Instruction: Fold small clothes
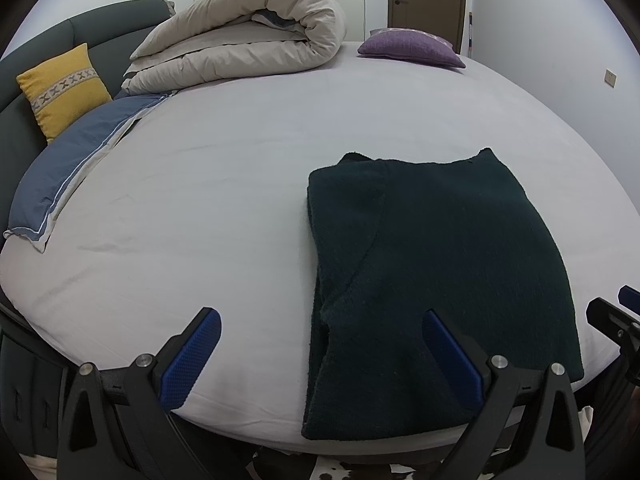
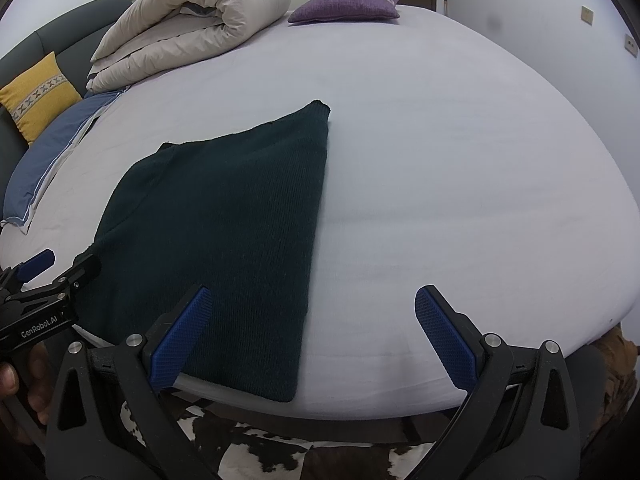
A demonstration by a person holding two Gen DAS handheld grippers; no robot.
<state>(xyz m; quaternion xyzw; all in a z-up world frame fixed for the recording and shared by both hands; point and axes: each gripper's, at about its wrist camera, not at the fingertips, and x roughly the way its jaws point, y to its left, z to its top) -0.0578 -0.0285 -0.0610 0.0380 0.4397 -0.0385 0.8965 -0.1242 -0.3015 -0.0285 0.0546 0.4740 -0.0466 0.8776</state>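
Blue-padded fingers (image 1: 192, 356) of the left gripper (image 1: 320, 356) spread wide above the bed's near edge, grasping nothing; the right gripper (image 2: 312, 336) hovers beside it, equally agape and empty. Between them a dark green knitted garment (image 1: 440, 272), folded lengthwise, lies flat on the pale sheet (image 1: 220, 200), its hem reaching the mattress edge. Bare sheet stretches toward a rolled duvet (image 1: 248, 36).

The bed (image 1: 240, 200) carries a folded dark green sweater (image 1: 440, 280) at its near edge; beyond the sweater lie a rolled beige duvet (image 1: 248, 40), purple cushion (image 1: 412, 48) and blue pillow (image 1: 68, 168).
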